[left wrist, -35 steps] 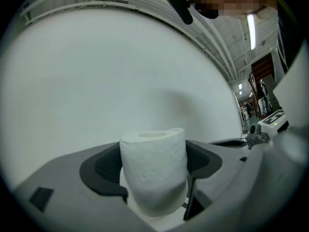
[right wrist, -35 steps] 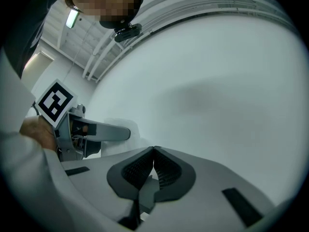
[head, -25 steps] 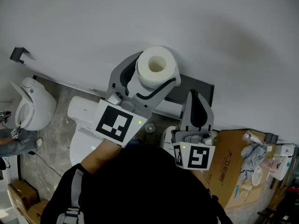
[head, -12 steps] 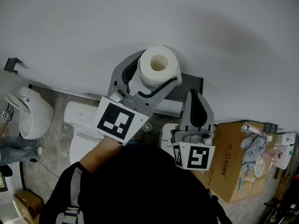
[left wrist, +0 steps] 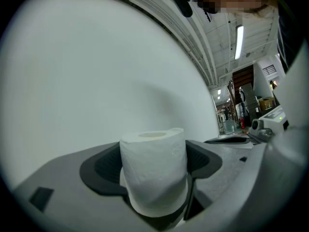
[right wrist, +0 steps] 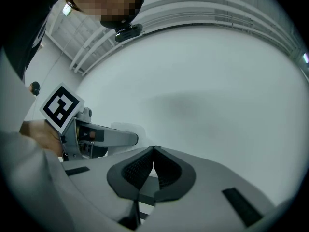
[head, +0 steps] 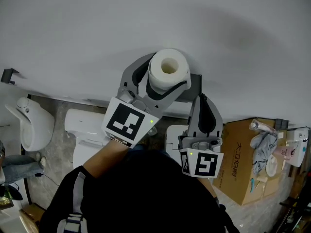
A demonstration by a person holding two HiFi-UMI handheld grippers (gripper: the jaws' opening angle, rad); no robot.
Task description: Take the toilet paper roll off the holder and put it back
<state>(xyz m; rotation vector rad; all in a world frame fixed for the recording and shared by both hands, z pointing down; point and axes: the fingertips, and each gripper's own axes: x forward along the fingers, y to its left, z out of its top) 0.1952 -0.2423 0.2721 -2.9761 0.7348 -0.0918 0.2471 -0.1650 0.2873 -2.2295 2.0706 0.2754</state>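
The left gripper [head: 164,83] grips the toilet paper roll [head: 168,65]. In the left gripper view the two dark pads [left wrist: 104,166] press on the sides of the roll, one on each side. In the head view the hollow core of the roll is turned up toward the camera. The roll is held in the air, close to the white wall [head: 97,28]. Just behind it a dark piece [head: 196,84] is fixed at the wall; it is mostly hidden, so I cannot tell what it is. The right gripper [head: 201,100] is to the right of the roll, near it but apart. Its jaws are closed together w/ nothing between them, as the right gripper view shows. Below, on the floor, stand a white toilet [head: 85,127] and, at the right, a cardboard box [head: 243,164]
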